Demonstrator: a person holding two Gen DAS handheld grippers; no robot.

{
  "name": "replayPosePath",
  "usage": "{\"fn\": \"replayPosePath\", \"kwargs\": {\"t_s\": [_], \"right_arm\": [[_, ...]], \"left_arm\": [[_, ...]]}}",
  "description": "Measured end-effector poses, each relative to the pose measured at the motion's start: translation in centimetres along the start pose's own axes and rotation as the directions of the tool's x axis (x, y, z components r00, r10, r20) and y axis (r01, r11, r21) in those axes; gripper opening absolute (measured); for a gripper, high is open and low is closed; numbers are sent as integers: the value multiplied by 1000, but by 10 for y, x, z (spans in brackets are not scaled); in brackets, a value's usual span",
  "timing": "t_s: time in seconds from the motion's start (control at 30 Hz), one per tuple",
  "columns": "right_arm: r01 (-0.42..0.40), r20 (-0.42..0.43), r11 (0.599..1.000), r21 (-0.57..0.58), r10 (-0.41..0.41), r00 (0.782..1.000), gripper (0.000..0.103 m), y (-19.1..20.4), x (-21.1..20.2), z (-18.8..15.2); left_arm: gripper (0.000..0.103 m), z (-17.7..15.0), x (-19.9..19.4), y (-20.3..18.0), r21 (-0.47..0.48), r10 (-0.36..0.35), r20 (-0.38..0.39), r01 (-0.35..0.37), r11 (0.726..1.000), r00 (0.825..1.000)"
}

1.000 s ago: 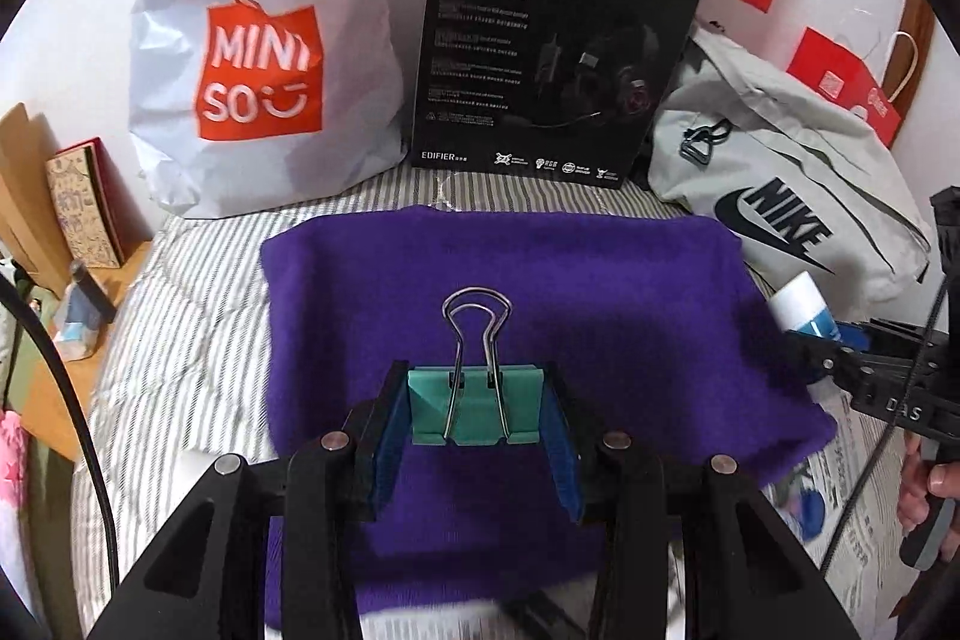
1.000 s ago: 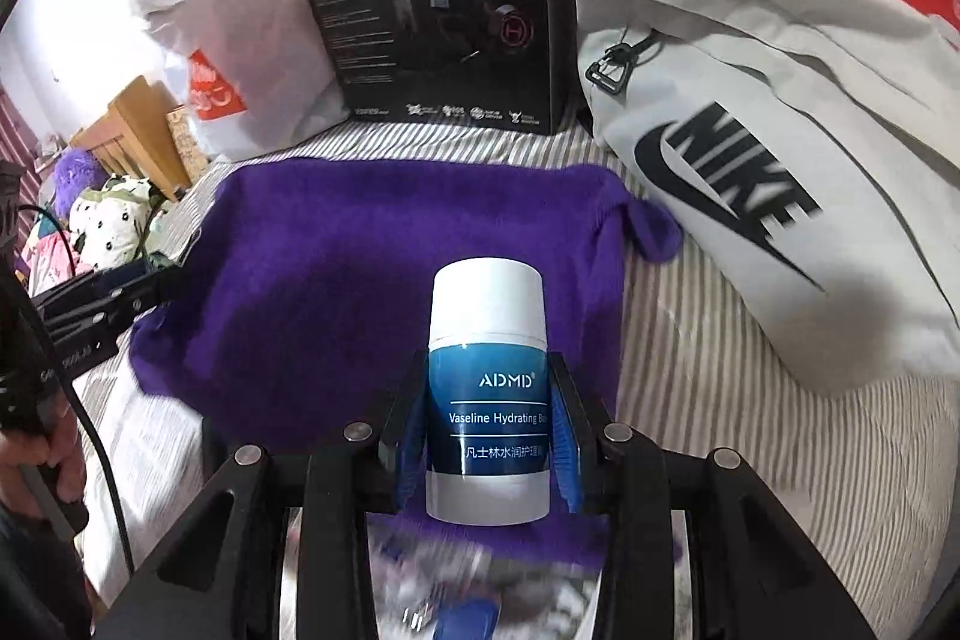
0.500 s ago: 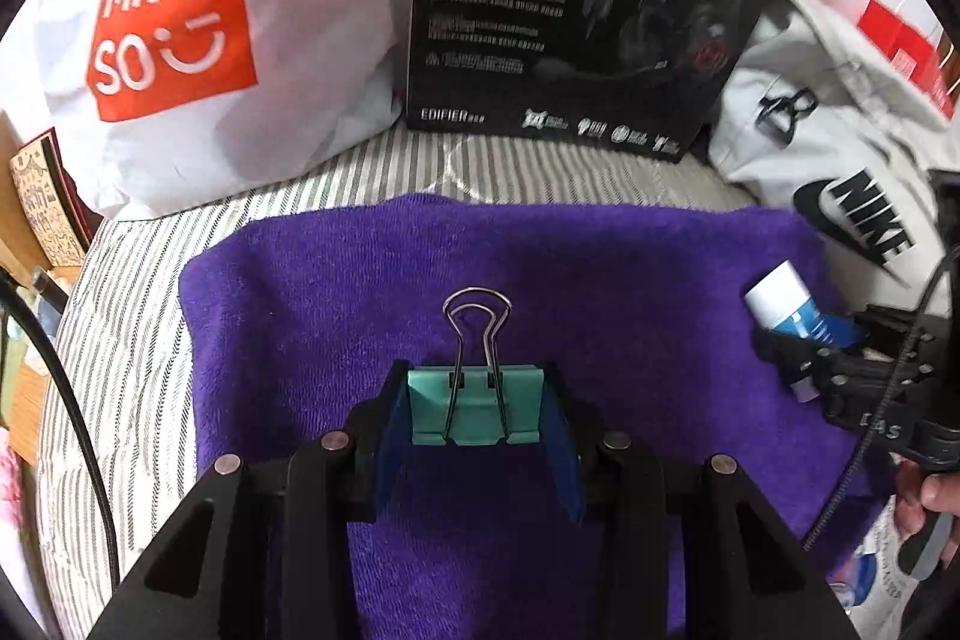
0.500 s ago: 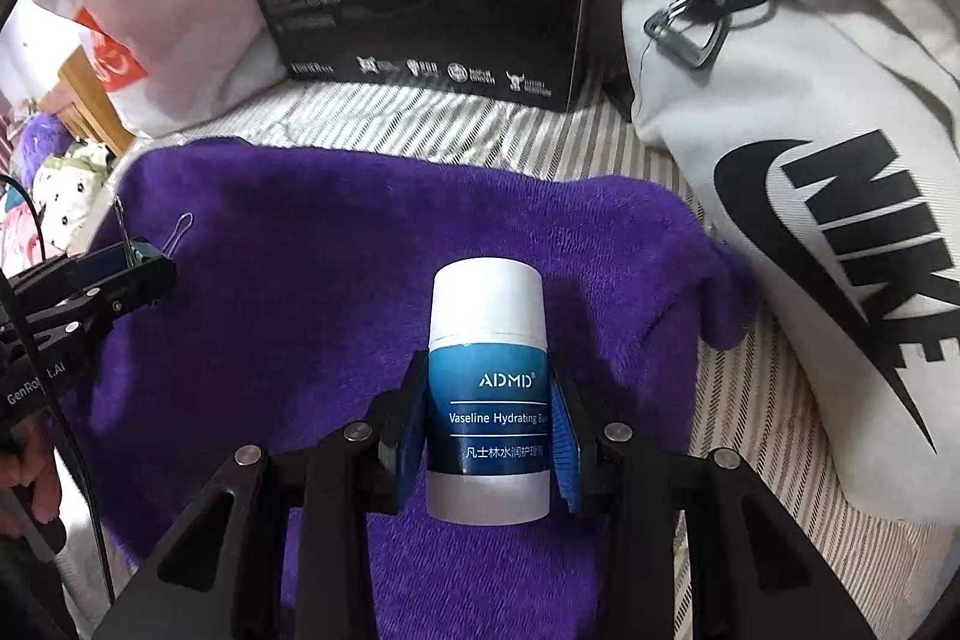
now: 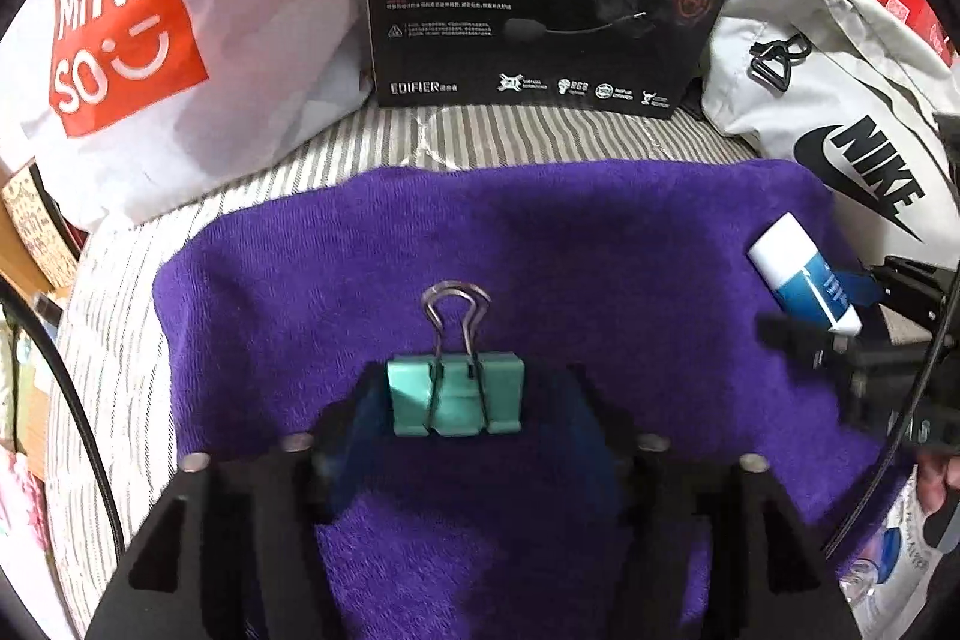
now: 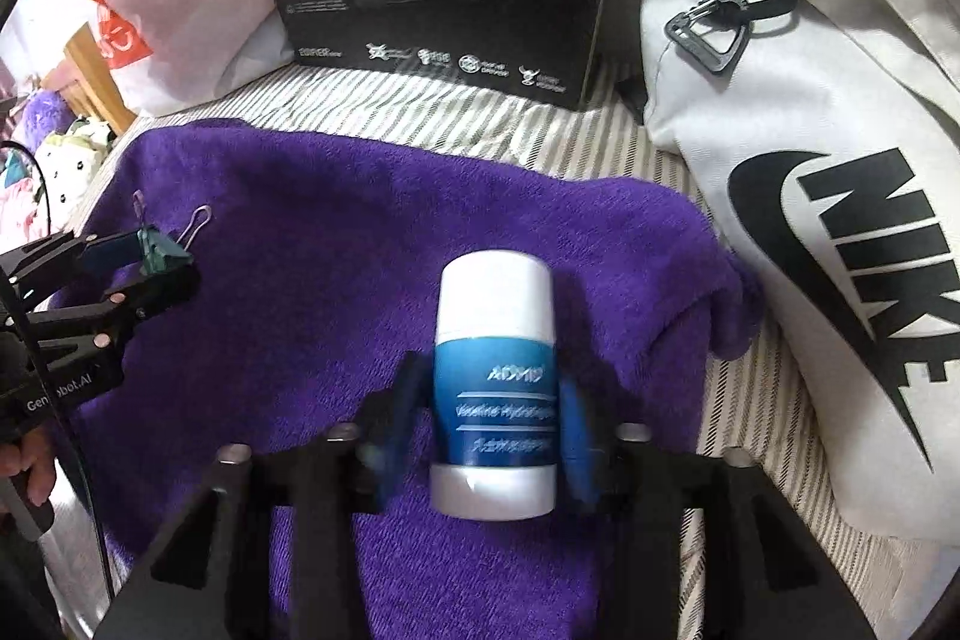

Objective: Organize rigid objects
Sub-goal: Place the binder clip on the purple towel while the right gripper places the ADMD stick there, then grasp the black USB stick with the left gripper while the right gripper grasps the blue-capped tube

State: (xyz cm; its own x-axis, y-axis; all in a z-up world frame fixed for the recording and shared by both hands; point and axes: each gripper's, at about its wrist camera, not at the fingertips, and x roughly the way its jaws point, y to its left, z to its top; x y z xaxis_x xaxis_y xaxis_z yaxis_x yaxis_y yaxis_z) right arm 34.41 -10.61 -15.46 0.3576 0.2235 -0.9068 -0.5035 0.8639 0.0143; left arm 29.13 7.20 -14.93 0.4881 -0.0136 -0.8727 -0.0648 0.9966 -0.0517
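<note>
Both grippers have come down lower over the purple towel (image 5: 540, 244) and their jaws have just been opening, so the left gripper (image 5: 456, 400) now stands apart from the green binder clip (image 5: 455, 397) and the right gripper (image 6: 492, 418) from the blue-and-white bottle (image 6: 493, 388), both lying on the towel.

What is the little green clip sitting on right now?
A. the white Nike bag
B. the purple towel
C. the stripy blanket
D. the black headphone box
B. The green clip rests on the purple towel, between the open fingers of the left gripper, well in front of the black box and away from the Nike bag.
</note>
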Motion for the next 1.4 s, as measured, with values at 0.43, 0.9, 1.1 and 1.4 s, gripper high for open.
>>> {"fn": "replayPosePath", "kwargs": {"t_s": [0.43, 0.9, 1.1, 1.4], "right_arm": [[-17, 75, 993, 119, 8, 997, 71, -4, -72, -51], [-19, 136, 990, 143, 0, 991, 73, 17, -163, -171], [-27, 103, 986, 163, 10, 995, 73, 16, -168, -213], [-22, 57, 981, 195, 11, 998, 73, 8, -160, -236]], "left_arm": [[67, -40, -57, 9, -74, -52, 64, 57, 996, 997], [66, -137, -103, 2, -177, 15, 19, -11, 984, 1000], [66, -140, -89, -16, -173, 49, 1, -48, 984, 999], [67, -142, -75, -32, -92, 144, -16, -145, 985, 989]]}}
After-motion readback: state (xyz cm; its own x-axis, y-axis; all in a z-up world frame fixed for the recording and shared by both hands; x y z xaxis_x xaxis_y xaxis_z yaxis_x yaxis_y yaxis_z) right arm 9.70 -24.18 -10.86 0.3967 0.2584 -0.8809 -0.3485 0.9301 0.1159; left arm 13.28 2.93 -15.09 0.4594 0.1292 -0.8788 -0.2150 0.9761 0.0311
